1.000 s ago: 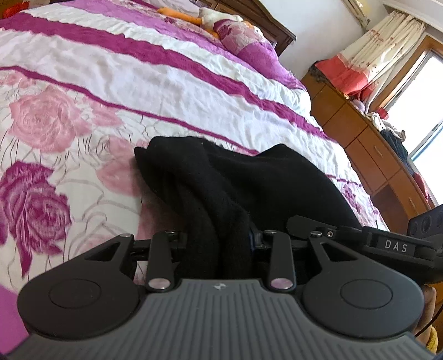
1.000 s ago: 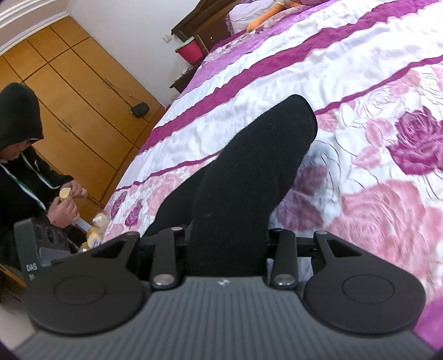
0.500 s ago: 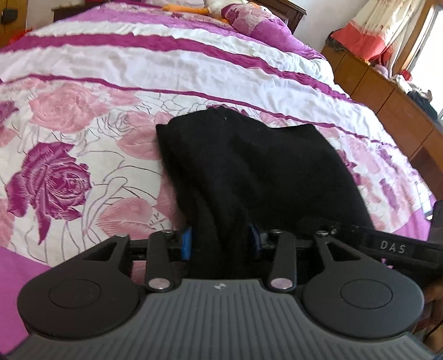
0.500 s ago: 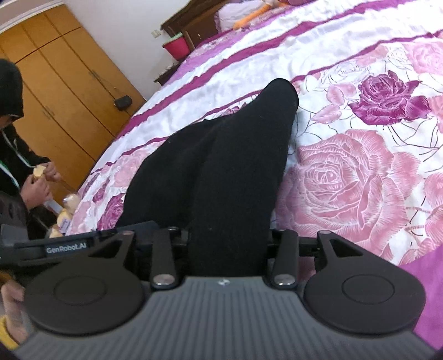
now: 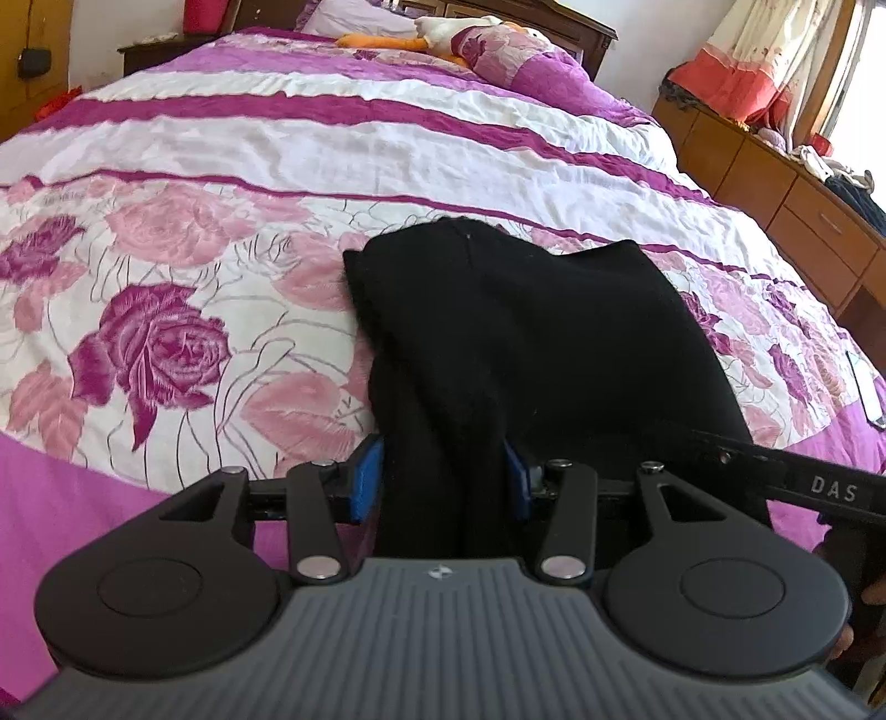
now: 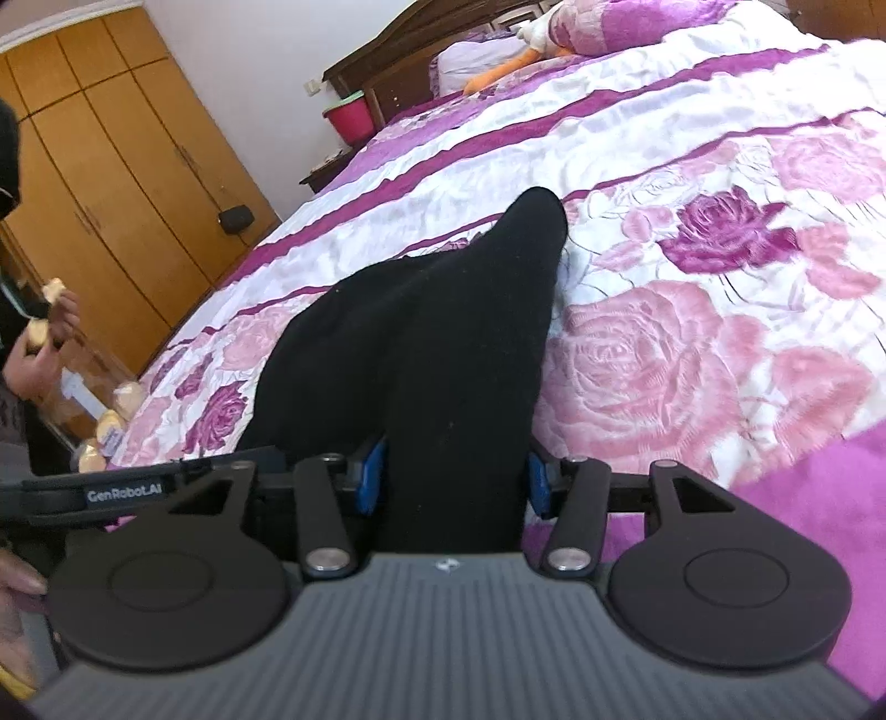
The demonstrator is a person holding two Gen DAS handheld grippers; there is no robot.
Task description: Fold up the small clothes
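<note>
At the bottom of my left view, the left gripper (image 5: 443, 482) has just been opening, its blue pads (image 5: 366, 481) beside the black garment (image 5: 515, 332) still between them; I cannot tell if they still press. The right gripper (image 6: 454, 476) likewise. The garment lies mid-frame on the rose bedspread (image 5: 166, 343), pillows (image 5: 498, 50) top.
</note>
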